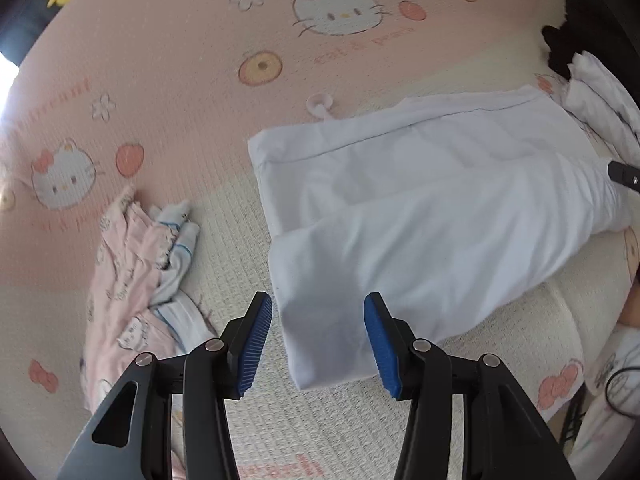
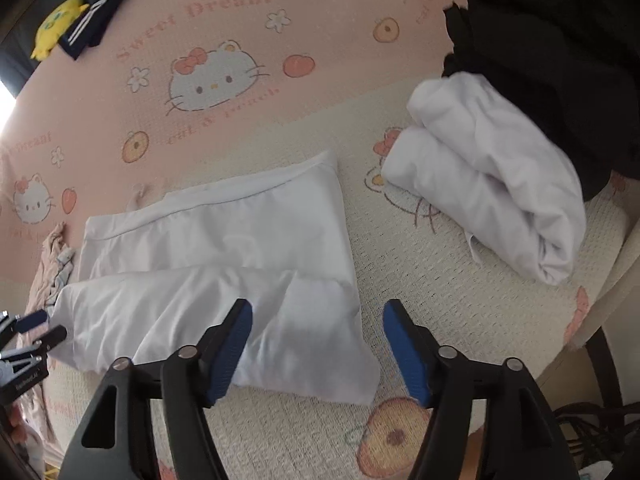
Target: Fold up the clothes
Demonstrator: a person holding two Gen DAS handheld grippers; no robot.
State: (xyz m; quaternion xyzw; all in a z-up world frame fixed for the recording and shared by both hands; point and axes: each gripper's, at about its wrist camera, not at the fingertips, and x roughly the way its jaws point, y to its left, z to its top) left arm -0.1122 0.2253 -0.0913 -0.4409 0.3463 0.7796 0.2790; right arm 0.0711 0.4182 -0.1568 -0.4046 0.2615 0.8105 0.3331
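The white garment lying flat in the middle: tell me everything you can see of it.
The white soft-cloth garment lies flat on the pink and cream cartoon-cat bed cover, partly folded: a long folded-over flap lies across its near half, and a seamed hem runs along the far edge. It is lightly creased. Both open claws hover at its ends without gripping it.

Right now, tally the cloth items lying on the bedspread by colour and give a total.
White: 2, the partly folded white garment and the rolled white bundle
Black: 1, the black clothing heap
Pink patterned: 1, the crumpled pink garment
Navy striped: 1, the navy garment
Total: 5
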